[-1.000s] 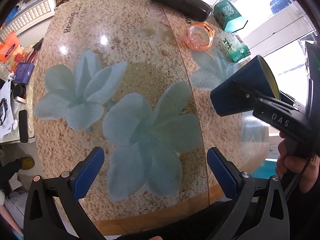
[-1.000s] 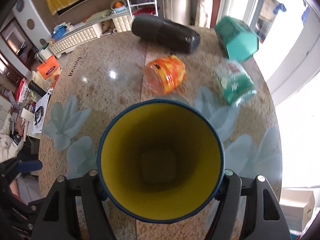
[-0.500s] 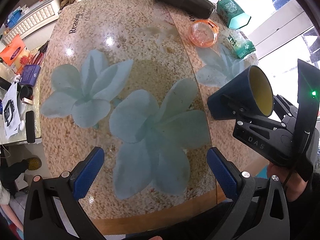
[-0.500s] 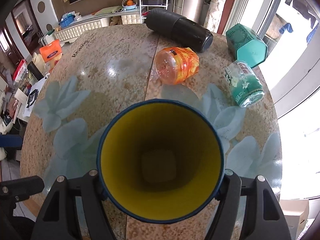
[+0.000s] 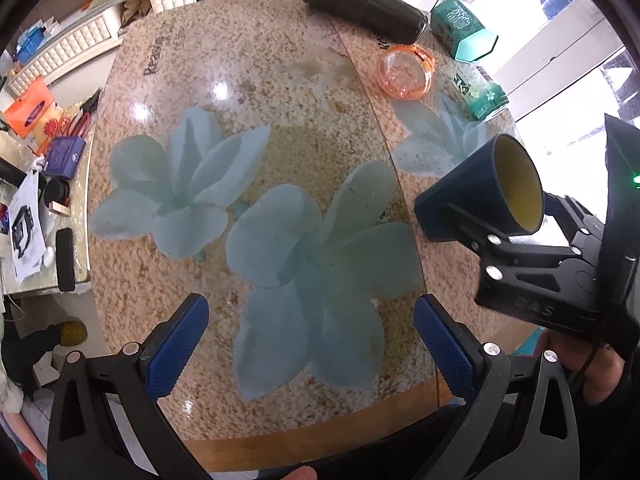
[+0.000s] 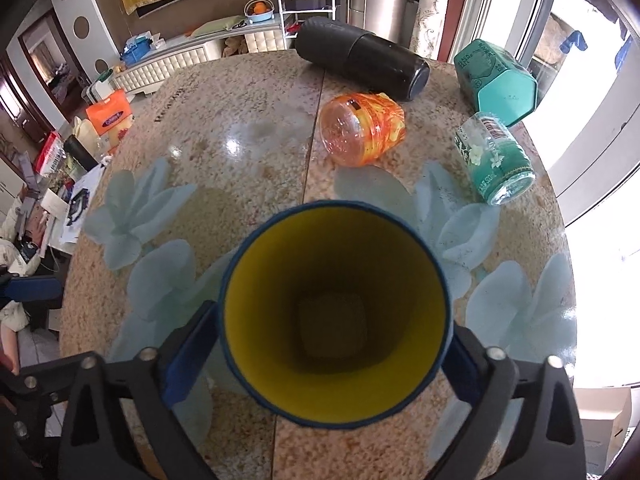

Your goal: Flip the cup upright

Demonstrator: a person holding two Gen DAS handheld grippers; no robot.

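The right gripper (image 6: 334, 354) is still clamped on the blue cup (image 5: 478, 194), and over the last second it has swung the yellow mouth further upward, base now low over the table (image 5: 280, 92) edge. Not upright yet, I'd say, just close. The left gripper (image 5: 310, 346) hangs spread wide, holding nothing.

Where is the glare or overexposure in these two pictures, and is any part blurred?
Left wrist view: white glare spots on the glossy table, windows at right blown out. Right wrist view: one glare spot on the table, the right window overexposed, the near rim of the blue cup soft. Both views bend at the edges.
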